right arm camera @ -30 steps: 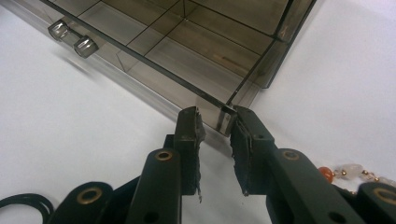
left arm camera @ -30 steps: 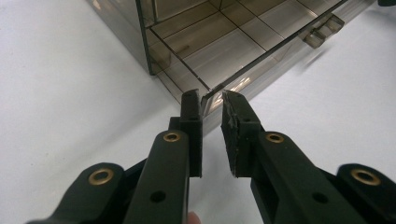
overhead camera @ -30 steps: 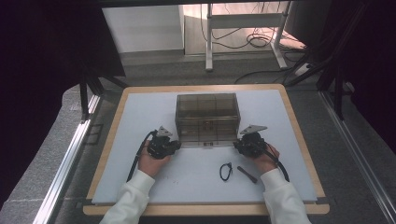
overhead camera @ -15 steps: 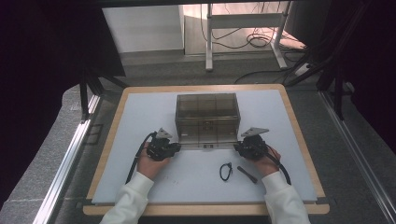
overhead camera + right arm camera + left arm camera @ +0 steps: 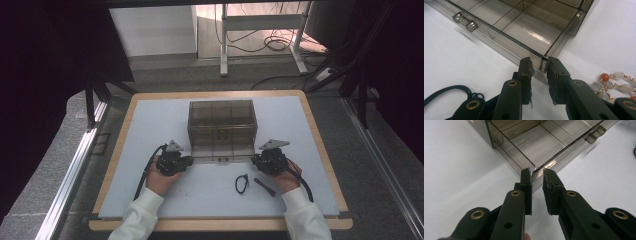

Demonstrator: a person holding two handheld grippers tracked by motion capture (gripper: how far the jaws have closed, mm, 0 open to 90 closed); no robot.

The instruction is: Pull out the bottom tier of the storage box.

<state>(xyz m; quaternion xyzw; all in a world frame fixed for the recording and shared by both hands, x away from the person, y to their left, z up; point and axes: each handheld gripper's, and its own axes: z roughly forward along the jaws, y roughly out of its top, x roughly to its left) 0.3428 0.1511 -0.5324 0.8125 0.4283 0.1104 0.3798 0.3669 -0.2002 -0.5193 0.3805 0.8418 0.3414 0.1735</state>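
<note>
1. Broadly, a pale blue-white table top (image 5: pixel 150 130) with a light wooden rim takes up the middle of the high view, with dark grey floor around it and a metal rail along the left.
2. A smoky clear plastic box (image 5: pixel 222 131) stands at the centre of the table, divided into compartments by thin inner walls; its near front edge carries a small clasp (image 5: pixel 223 159), which the right gripper view shows as 2 clear knobs (image 5: pixel 465 22).
3. The person's 2 white-sleeved forearms come in from the bottom edge, 1 hand to each near corner of the box.
4. The left gripper (image 5: pixel 188 161) sits at the near left corner; in its own view (image 5: pixel 537 173) the 2 black jaws straddle the thin corner edge of the box with a narrow gap left between them, and whether the pads actually press on the plastic I cannot tell.
5. The right gripper (image 5: pixel 255 159) sits at the near right corner; in its own view (image 5: pixel 539 61) the jaws bracket that corner the same way, close on both sides, contact unclear.
6. A bead necklace (image 5: pixel 614 81) of orange and milky stones lies on the table just beside the right jaw.
7. A black cord loop (image 5: pixel 242 183) lies on the table near the right hand.
8. A short dark stick (image 5: pixel 264 186) lies just right of the loop.
</note>
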